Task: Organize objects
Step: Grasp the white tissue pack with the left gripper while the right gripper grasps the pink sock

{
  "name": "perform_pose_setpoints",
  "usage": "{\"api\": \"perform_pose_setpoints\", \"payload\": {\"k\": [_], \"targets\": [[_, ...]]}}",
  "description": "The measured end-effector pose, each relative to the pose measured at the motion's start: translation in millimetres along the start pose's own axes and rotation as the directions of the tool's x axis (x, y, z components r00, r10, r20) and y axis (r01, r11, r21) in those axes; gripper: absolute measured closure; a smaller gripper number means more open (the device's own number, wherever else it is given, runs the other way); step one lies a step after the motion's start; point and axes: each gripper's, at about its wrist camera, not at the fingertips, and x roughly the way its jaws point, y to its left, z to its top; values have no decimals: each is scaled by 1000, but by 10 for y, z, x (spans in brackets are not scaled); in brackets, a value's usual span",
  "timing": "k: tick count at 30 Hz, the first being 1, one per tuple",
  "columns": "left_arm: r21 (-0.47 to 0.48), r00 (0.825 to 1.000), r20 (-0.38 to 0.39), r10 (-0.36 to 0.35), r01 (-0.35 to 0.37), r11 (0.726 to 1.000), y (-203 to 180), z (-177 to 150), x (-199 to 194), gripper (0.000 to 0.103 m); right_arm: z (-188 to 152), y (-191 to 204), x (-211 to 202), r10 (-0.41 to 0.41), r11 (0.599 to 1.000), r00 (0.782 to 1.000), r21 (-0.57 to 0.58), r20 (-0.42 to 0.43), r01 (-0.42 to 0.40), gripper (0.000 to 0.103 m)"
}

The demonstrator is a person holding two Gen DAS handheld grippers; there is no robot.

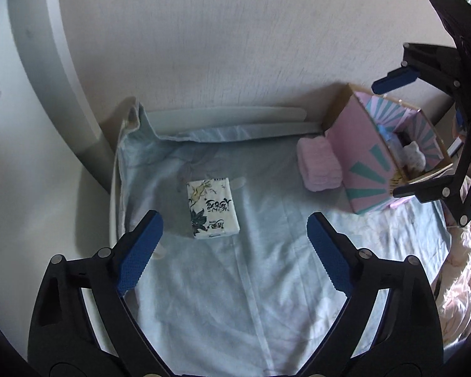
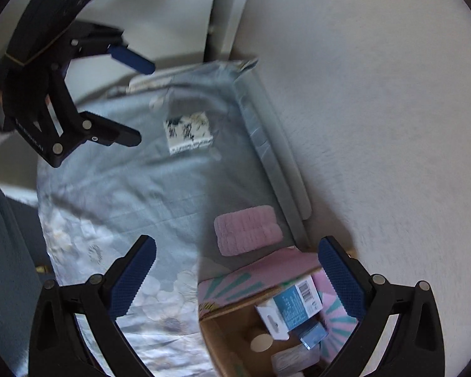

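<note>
A white tissue pack (image 1: 212,208) with ink drawings lies on the pale blue bedsheet (image 1: 251,282), just ahead of my left gripper (image 1: 234,248), which is open and empty. A folded pink towel (image 1: 320,163) lies beside a pink and teal cardboard box (image 1: 373,169) at the right. My right gripper (image 1: 389,138) hovers open over the box. In the right wrist view my right gripper (image 2: 238,282) is open above the box (image 2: 267,286), which holds a blue and white carton (image 2: 290,306). The towel (image 2: 248,229), the tissue pack (image 2: 188,133) and my left gripper (image 2: 141,100) show beyond.
A white wall (image 1: 219,47) runs along the far side of the bed, with a pale strip (image 1: 229,117) at its foot. A pinkish floral quilt (image 1: 461,276) lies bunched at the right. The bed's left edge (image 1: 116,194) drops away.
</note>
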Motion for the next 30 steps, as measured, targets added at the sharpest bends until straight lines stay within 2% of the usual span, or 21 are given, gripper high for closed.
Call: {"api": "perform_pose_setpoints", "payload": {"k": [3, 5, 11, 20, 23, 24, 26, 27, 30], "targets": [[2, 999, -34, -10, 10, 1000, 12, 10, 221, 11, 120, 9, 271, 3, 997, 998, -73, -67, -8, 0], [15, 998, -54, -14, 15, 1000, -3, 29, 374, 18, 176, 0, 439, 2, 994, 994, -111, -106, -14, 0], [26, 996, -91, -1, 4, 1000, 28, 48, 732, 26, 235, -106, 848, -4, 982, 979, -183, -205, -34, 0], [44, 993, -121, 20, -15, 999, 40, 66, 934, 26, 243, -107, 1173, 5, 964, 952, -253, -305, -86, 1], [40, 991, -132, 28, -23, 999, 55, 74, 994, 31, 242, -97, 1219, 19, 958, 948, -264, -318, -108, 10], [41, 992, -125, 28, -23, 999, 56, 83, 991, 35, 246, -106, 1236, 24, 959, 945, -258, -326, -114, 15], [54, 991, -127, 41, -34, 998, 49, 107, 989, 53, 252, -131, 1264, 45, 961, 938, -241, -345, -134, 27], [59, 991, -129, 43, -35, 998, 50, 120, 983, 58, 255, -144, 1276, 48, 962, 934, -235, -353, -139, 31], [54, 991, -131, 34, -28, 998, 65, 129, 966, 60, 275, -185, 1269, 47, 963, 933, -232, -358, -138, 39]]}}
